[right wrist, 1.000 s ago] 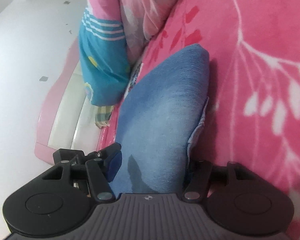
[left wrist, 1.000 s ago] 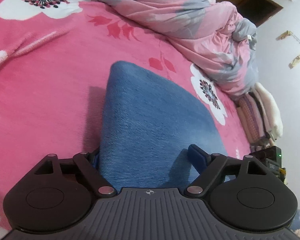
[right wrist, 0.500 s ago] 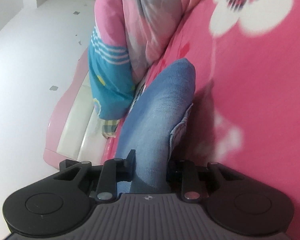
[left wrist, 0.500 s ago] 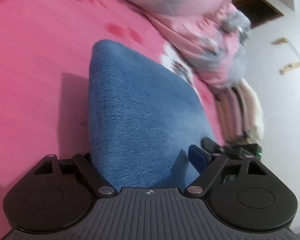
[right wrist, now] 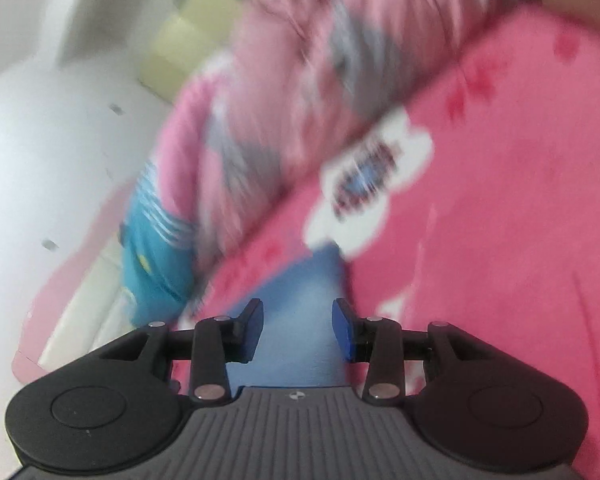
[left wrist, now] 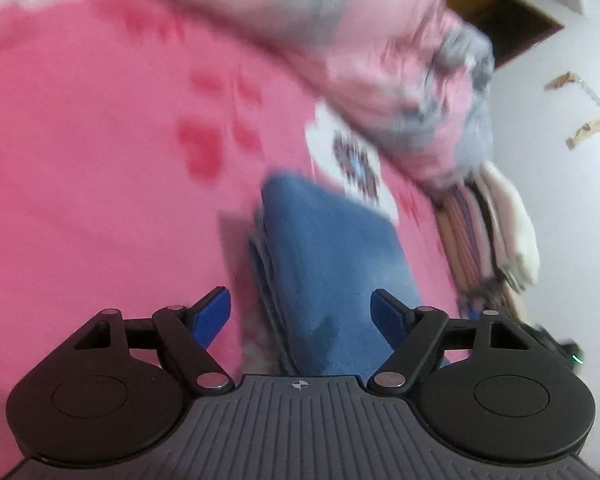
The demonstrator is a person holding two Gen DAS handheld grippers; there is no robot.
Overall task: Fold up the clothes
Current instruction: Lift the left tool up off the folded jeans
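The picture is blurred in both views. Folded blue jeans (left wrist: 332,272) lie on the pink flowered bedspread (left wrist: 100,160), their stacked layers showing on the left side. My left gripper (left wrist: 300,314) hovers over the near end of the jeans, jaws closing. Its left pad (left wrist: 210,312) stands clear of the denim over bare bedspread, so it is open. In the right wrist view the jeans (right wrist: 300,312) show in the gap of my right gripper (right wrist: 298,328). Its jaws are opening and the blue pads (right wrist: 344,328) look just off the cloth.
A crumpled pink and grey quilt (left wrist: 380,60) lies along the far side of the bed. A stack of folded cloths (left wrist: 496,232) and a dark device with a green light (left wrist: 560,348) sit at the bed's right edge. A turquoise striped cloth (right wrist: 156,248) hangs over the bed's side above white floor (right wrist: 40,140).
The right gripper closed on the jeans, then let its jaws part, and its view swung up toward the quilt. In the left view the jeans no longer fill the jaws; the left pad shows free.
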